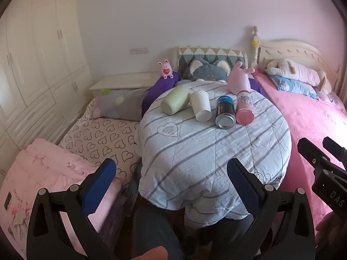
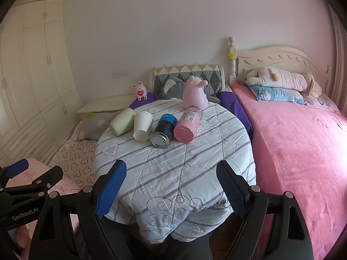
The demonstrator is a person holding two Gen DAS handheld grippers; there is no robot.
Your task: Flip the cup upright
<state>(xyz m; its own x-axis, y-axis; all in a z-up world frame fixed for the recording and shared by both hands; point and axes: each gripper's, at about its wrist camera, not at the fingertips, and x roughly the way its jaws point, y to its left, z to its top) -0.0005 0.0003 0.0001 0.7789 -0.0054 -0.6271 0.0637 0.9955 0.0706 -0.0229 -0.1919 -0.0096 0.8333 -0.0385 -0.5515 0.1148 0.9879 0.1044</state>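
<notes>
1. Bedroom with a round table under a striped white quilted cloth (image 1: 206, 151), 4 containers lying on their sides in a row
2. Left to right: pale green plastic cup (image 1: 175, 103), white paper cup (image 1: 201, 106), dark blue metal can (image 1: 225, 112), pink-filled clear bottle (image 1: 245, 108)
3. Left gripper (image 1: 171, 186) and right gripper (image 2: 171, 192) both gape wide, empty, well short of the row
4. Each cup's long axis runs away from the grippers, base nearer; left gripper looks nearer the cups

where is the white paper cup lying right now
The white paper cup lies on its side on the striped quilt, between the pale green cup and the dark metal can.
</notes>
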